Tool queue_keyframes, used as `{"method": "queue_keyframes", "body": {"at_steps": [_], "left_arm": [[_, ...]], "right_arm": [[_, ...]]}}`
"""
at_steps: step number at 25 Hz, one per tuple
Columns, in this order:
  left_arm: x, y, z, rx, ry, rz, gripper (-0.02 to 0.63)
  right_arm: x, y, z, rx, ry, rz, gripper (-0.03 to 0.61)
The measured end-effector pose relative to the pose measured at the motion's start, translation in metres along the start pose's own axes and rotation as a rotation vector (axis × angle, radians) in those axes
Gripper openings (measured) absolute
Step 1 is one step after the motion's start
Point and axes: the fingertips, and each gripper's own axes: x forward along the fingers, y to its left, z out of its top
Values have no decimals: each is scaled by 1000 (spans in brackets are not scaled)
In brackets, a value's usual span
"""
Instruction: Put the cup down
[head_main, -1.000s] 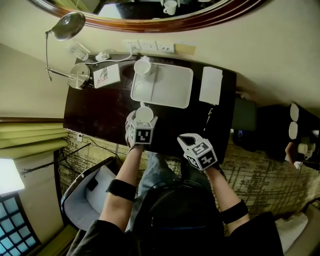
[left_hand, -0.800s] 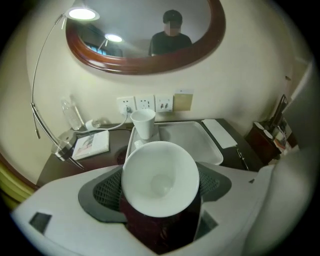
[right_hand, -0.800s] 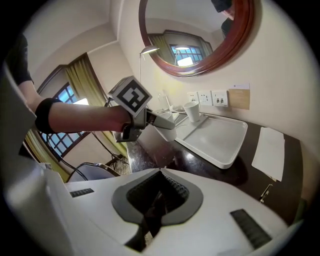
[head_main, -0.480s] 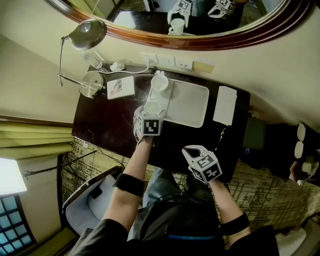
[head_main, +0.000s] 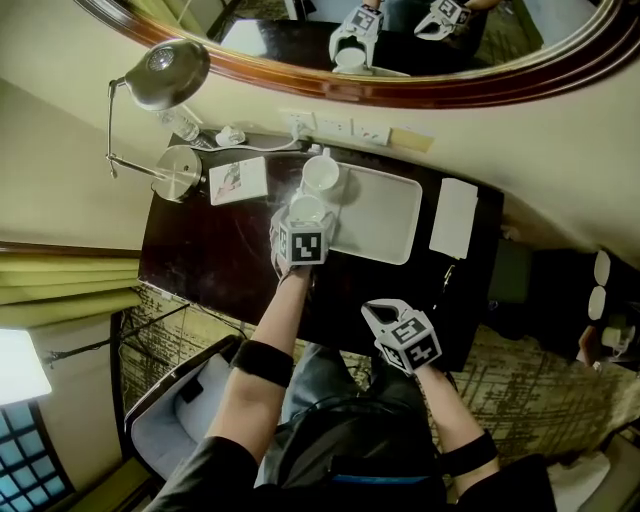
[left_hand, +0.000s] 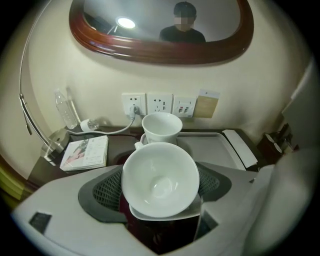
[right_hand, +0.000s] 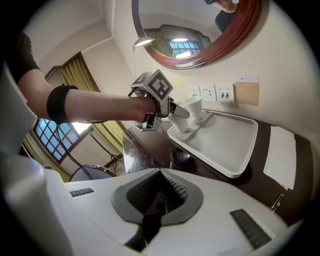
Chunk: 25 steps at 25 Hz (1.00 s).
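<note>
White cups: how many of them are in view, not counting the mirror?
2. One white ceramic cup is held in the left claw, at the white rectangular tray's left edge; the other cup stands on that tray, just beyond it.

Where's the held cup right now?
Head view, left of centre: the cup sits in the left gripper at the left end of the tray, beside a second cup.

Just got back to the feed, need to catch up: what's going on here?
The left hand-held gripper holds a white cup at the near left corner of the tray, beside a second cup standing there; whether it has touched down is unclear. The right hand-held gripper is shut and empty over the near edge of the dark desk.
</note>
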Motion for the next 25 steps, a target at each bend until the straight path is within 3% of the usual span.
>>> {"method": "queue_keyframes", "body": {"at_steps": [11,15,25], "left_arm": [[7,-7,5,1,-64,24,431],[2,-7,10,16,-91,49,488],[-65,-17,10,117,-114,95,502]], "right_arm": [[-3,-9,-2,23,-1,-19,14],[-8,-12,-2,28,-13,-25,13],[-46,-19,4,32,-74,-41,14]]}}
